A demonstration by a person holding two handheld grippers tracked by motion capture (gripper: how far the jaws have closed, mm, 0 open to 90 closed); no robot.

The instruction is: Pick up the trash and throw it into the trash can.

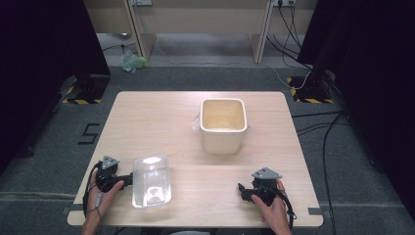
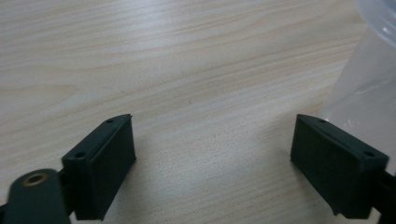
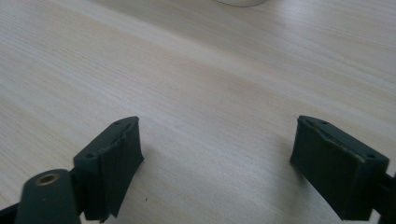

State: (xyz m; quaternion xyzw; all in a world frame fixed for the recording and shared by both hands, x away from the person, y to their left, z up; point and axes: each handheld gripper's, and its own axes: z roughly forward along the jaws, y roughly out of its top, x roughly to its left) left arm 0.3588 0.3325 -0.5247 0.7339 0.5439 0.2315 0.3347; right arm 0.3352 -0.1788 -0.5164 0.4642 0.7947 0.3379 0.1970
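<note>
A cream square tub (image 1: 223, 125) stands upright, open at the top, right of the table's middle. A clear plastic container (image 1: 152, 180) lies near the front left; its frosted wall (image 2: 369, 88) shows at the right of the left gripper view. My left gripper (image 1: 128, 179) rests on the table just left of that container, open, nothing between its jaws (image 2: 215, 158). My right gripper (image 1: 242, 191) sits at the front right, open over bare wood (image 3: 217, 158). The tub's base (image 3: 240, 2) peeks in at the top edge of the right gripper view.
The light wooden table (image 1: 161, 117) stands on grey carpet. Cables (image 1: 318, 127) run over the floor at the right. Black stands with yellow-black striped bases (image 1: 80, 100) flank the table's far corners. A crumpled greenish bag (image 1: 132, 62) lies on the floor beyond.
</note>
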